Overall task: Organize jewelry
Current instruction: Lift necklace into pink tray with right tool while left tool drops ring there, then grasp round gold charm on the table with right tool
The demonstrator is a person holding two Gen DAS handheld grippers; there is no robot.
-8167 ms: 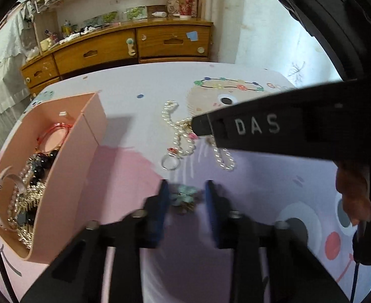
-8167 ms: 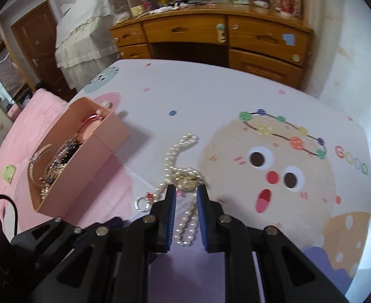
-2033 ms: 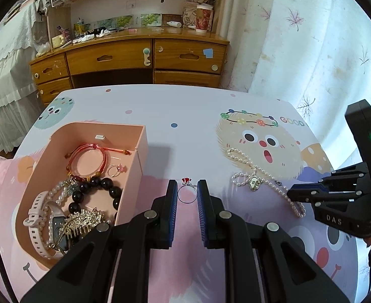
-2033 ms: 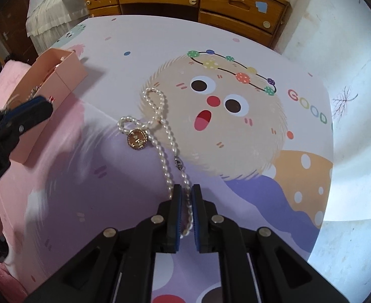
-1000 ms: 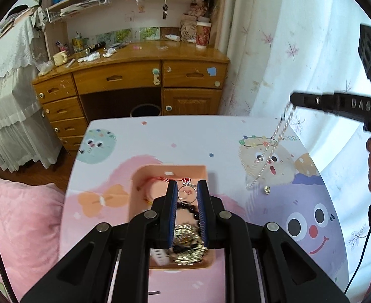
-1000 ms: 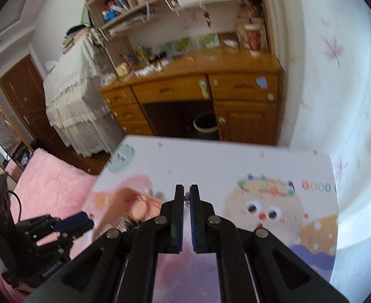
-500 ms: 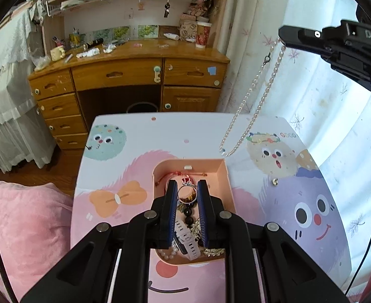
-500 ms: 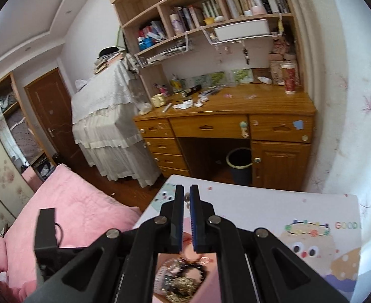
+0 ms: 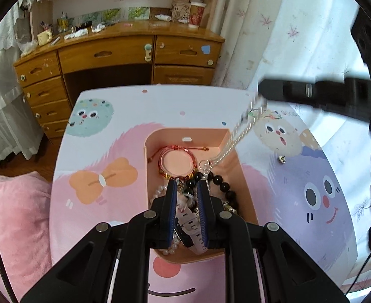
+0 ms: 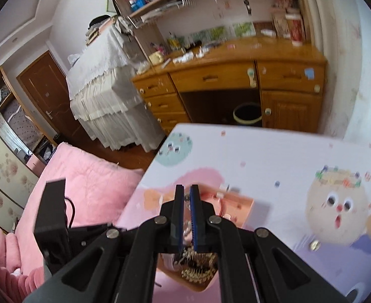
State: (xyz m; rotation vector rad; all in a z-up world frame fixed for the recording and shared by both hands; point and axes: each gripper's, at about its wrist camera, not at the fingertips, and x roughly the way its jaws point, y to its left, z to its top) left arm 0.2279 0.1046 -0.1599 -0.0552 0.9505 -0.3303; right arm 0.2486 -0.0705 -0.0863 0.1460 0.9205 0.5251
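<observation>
From your left wrist camera, your left gripper (image 9: pixel 187 189) hangs over the pink box (image 9: pixel 246 176) at frame centre, fingers slightly apart, gripping nothing visible. Their tips sit well inside the box walls. The pearl necklace (image 9: pixel 238 133) slants from your right gripper (image 9: pixel 261 93) at upper right down into the box, crossing its far right corner. The table (image 9: pixel 198 103) lies bare beyond.

From your right wrist camera, blurred, your fingers (image 10: pixel 179 212) are closed on the necklace. Only here do the pink bed (image 10: pixel 79 184), lower left, and the bin (image 10: pixel 247 113) under the desk show.
</observation>
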